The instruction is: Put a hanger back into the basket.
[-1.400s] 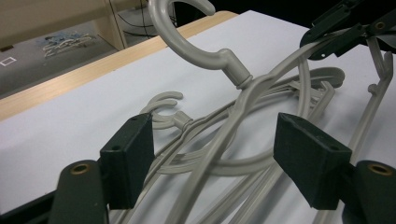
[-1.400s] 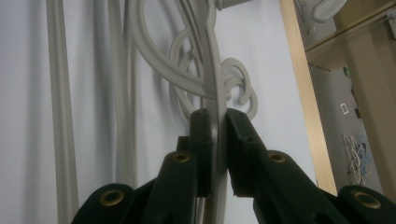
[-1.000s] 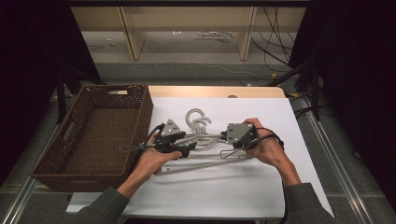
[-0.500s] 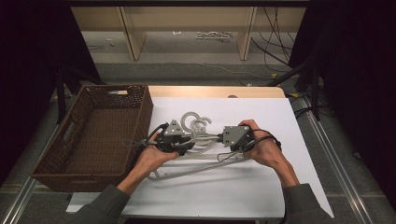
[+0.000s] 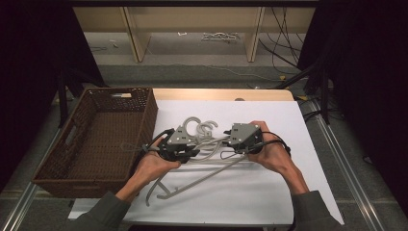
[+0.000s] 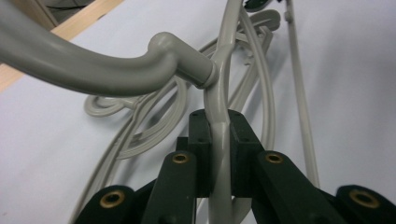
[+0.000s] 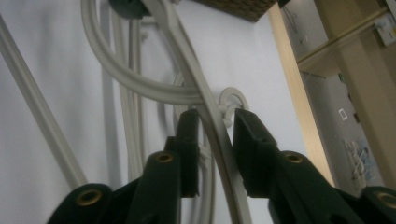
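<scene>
So the white-covered table has a big brown wicker basket sitting empty on its left side, probably where the grey plastic hangers end up. They're lying in a tangled heap mid-table, just right of the basket. The left gripper has its fingers clenched on one hanger's arm just below the hook, while the right gripper has just been opening, fingers loose around another arm, so it looks like a handover to the left
</scene>
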`<state>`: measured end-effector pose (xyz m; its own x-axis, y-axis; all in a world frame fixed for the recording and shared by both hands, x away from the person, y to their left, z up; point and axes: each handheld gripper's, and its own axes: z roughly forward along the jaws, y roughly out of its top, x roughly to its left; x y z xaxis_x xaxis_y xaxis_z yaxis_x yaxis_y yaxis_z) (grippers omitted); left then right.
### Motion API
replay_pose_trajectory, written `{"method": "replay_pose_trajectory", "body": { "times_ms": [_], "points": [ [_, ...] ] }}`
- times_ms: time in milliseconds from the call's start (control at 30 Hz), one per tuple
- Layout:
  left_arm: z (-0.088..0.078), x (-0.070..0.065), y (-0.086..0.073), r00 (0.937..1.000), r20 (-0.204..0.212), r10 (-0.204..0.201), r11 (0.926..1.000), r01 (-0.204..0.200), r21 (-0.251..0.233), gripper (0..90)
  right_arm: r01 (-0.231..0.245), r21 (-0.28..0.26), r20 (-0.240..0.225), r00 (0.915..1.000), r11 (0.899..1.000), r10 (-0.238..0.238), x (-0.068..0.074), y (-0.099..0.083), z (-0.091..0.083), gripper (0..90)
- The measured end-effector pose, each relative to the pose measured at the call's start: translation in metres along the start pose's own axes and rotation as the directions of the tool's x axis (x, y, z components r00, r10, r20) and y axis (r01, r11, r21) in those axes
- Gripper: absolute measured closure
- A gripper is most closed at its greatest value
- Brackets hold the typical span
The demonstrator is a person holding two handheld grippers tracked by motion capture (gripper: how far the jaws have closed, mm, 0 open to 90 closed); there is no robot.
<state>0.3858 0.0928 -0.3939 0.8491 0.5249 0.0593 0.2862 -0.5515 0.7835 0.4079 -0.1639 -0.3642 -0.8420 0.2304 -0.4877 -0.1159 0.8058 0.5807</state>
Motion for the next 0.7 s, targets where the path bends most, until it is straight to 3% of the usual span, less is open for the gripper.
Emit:
{"method": "replay_pose_trajectory", "body": {
  "times_ms": [33, 67, 100, 167, 200, 233, 267, 300, 400, 433, 467, 500, 533, 567, 633, 700],
  "points": [
    [-0.004, 0.004, -0.001, 0.9998, -0.016, -0.011, 0.9999, 0.011, 0.007, 82.0, -0.018, -0.008, 0.019, 0.9997, 1.000, 0.018, -0.002, 0.002, -0.001, 50.9],
    [-0.004, 0.004, -0.001, 0.9998, -0.016, -0.011, 0.9999, 0.011, 0.007, 82.0, -0.072, -0.023, 0.014, 0.9973, 0.997, 0.072, 0.000, 0.004, -0.003, 47.0],
    [-0.007, 0.006, -0.001, 0.9991, -0.027, -0.034, 0.9994, 0.034, 0.004, 82.0, -0.103, -0.034, 0.029, 0.9941, 0.994, 0.104, 0.001, 0.006, -0.005, 43.4],
    [-0.011, 0.007, -0.001, 0.9984, -0.044, -0.036, 0.9993, 0.036, 0.002, 82.1, -0.155, -0.052, 0.051, 0.9862, 0.987, 0.157, 0.000, 0.009, -0.009, 38.6],
    [-0.013, 0.008, 0.000, 0.9980, -0.049, -0.039, 0.9992, 0.039, 0.003, 82.1, -0.178, -0.067, 0.070, 0.9807, 0.982, 0.183, 0.000, 0.011, -0.010, 36.3],
    [-0.013, 0.008, 0.000, 0.9980, -0.049, -0.039, 0.9992, 0.039, 0.003, 82.1, -0.178, -0.067, 0.070, 0.9807, 0.982, 0.183, 0.000, 0.011, -0.010, 36.3],
    [-0.016, 0.011, 0.000, 0.9972, -0.060, -0.045, 0.9990, 0.045, -0.001, 82.0, -0.236, -0.091, 0.092, 0.9654, 0.968, 0.244, 0.000, 0.012, -0.013, 32.1],
    [-0.018, 0.013, 0.000, 0.9970, -0.068, -0.037, 0.9993, 0.037, -0.002, 82.0, -0.260, -0.103, 0.103, 0.9572, 0.960, 0.270, 0.000, 0.012, -0.015, 30.6],
    [-0.024, 0.016, 0.000, 0.9949, -0.091, -0.044, 0.9990, 0.043, -0.005, 82.0, -0.327, -0.160, 0.075, 0.9367, 0.931, 0.342, 0.000, 0.011, -0.020, 27.3],
    [-0.024, 0.016, 0.000, 0.9949, -0.091, -0.044, 0.9990, 0.043, -0.005, 82.0, -0.327, -0.160, 0.075, 0.9367, 0.931, 0.342, 0.000, 0.011, -0.020, 27.3],
    [-0.028, 0.019, 0.000, 0.9937, -0.092, -0.063, 0.9979, 0.062, -0.019, 82.0, -0.364, -0.190, 0.063, 0.9224, 0.912, 0.381, 0.000, 0.009, -0.023, 26.4],
    [-0.028, 0.019, 0.000, 0.9937, -0.092, -0.063, 0.9979, 0.062, -0.019, 82.0, -0.364, -0.190, 0.063, 0.9224, 0.912, 0.381, 0.000, 0.009, -0.023, 26.4],
    [-0.032, 0.021, 0.001, 0.9924, -0.101, -0.070, 0.9972, 0.067, -0.033, 82.0, -0.390, -0.206, 0.060, 0.9105, 0.898, 0.409, 0.002, 0.007, -0.025, 26.0],
    [-0.032, 0.021, 0.001, 0.9924, -0.101, -0.070, 0.9972, 0.067, -0.033, 82.0, -0.390, -0.206, 0.060, 0.9105, 0.898, 0.409, 0.002, 0.007, -0.025, 26.0],
    [-0.037, 0.025, 0.001, 0.9899, -0.115, -0.083, 0.9958, 0.078, -0.047, 82.0, -0.417, -0.219, 0.063, 0.8964, 0.882, 0.439, 0.007, 0.003, -0.028, 26.0],
    [-0.039, 0.028, 0.000, 0.9899, -0.102, -0.098, 0.9941, 0.092, -0.056, 82.0, -0.436, -0.236, 0.067, 0.8841, 0.868, 0.463, 0.012, 0.000, -0.030, 25.8]
  ]
}}
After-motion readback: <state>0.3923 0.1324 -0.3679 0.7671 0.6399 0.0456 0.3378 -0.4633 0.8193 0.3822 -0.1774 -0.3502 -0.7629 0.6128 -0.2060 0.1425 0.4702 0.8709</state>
